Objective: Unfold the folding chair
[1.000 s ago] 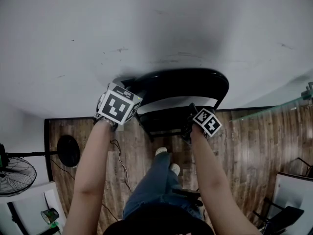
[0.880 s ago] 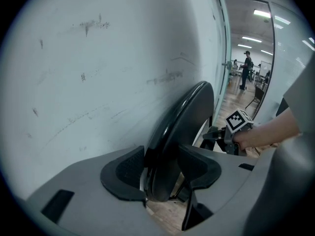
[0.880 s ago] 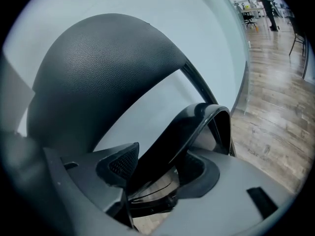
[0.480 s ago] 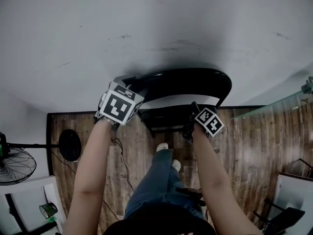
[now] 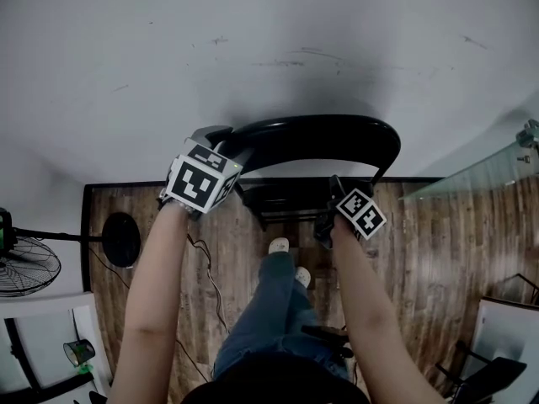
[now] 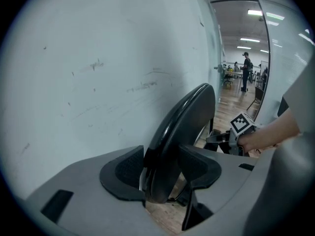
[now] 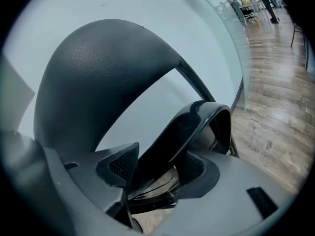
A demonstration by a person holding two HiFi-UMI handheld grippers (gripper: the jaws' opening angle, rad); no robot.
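Observation:
The black folding chair stands on the wood floor against a white wall. Its curved backrest [image 5: 316, 131] arches above the seat [image 5: 290, 199]. My left gripper [image 5: 217, 138] is shut on the backrest's left end; in the left gripper view the backrest [image 6: 187, 114] runs between the pads of that gripper [image 6: 161, 170]. My right gripper [image 5: 331, 194] is shut on the seat's right front edge. In the right gripper view the glossy seat rim [image 7: 194, 124] sits between the pads of that gripper [image 7: 156, 167], with the backrest [image 7: 98, 68] above it.
The white wall [image 5: 253, 49] fills the space behind the chair. A floor fan [image 5: 25, 269] and a round black base [image 5: 123, 238] stand at the left. A cable [image 5: 207, 272] lies on the floor. A glass partition [image 5: 472, 183] is at the right. The person's shoes [image 5: 280, 246] are close below the seat.
Both grippers have shifted together with the chair. The backrest now shows as a thinner arc, and the white gap between it and the seat has grown.

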